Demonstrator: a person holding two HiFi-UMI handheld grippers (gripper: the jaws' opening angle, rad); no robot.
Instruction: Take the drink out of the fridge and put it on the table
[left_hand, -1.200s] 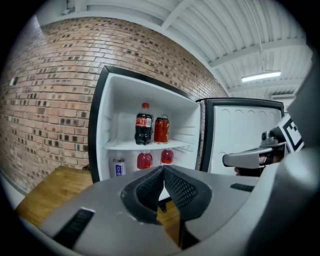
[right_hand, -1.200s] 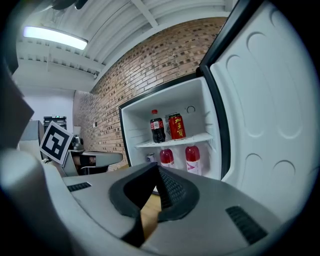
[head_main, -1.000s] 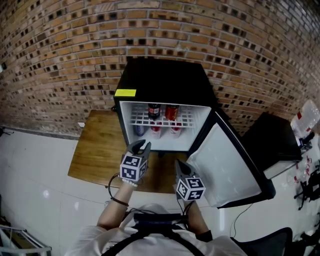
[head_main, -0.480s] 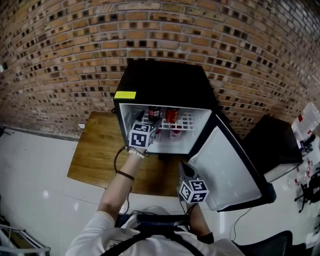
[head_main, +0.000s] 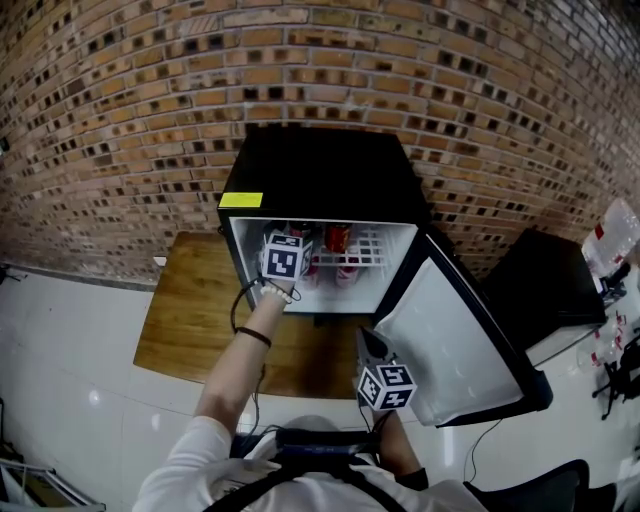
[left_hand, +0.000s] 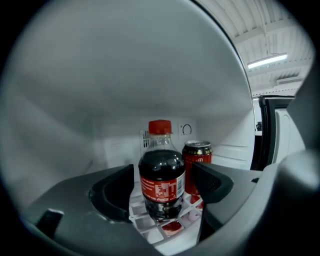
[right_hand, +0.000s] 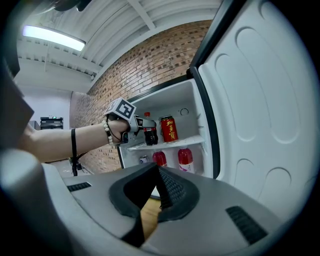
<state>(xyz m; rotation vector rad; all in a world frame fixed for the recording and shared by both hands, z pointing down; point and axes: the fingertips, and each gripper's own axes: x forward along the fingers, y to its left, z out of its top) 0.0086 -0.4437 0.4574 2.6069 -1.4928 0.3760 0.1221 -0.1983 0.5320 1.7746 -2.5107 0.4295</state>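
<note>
A small cola bottle (left_hand: 161, 175) with a red cap stands on the fridge's upper wire shelf (head_main: 372, 246). My left gripper (left_hand: 162, 181) is open, one jaw on each side of the bottle with a gap on both sides. A red can (left_hand: 196, 160) stands just behind and right of the bottle. From the right gripper view I see the left gripper (right_hand: 131, 122) reaching in to the bottle (right_hand: 149, 131) beside the can (right_hand: 169, 128). My right gripper (head_main: 364, 338) hangs low in front of the open door, its jaws (right_hand: 159, 172) shut and empty.
The black mini fridge (head_main: 320, 170) sits on a wooden table (head_main: 190, 310) against a brick wall. Its door (head_main: 450, 330) swings open to the right. Two red bottles (right_hand: 172, 158) and a small can (right_hand: 144, 159) sit on the lower level. A black case (head_main: 540, 280) lies at the right.
The left gripper has gone from above the table's front edge up into the fridge, to the upper shelf. The right gripper has hardly moved.
</note>
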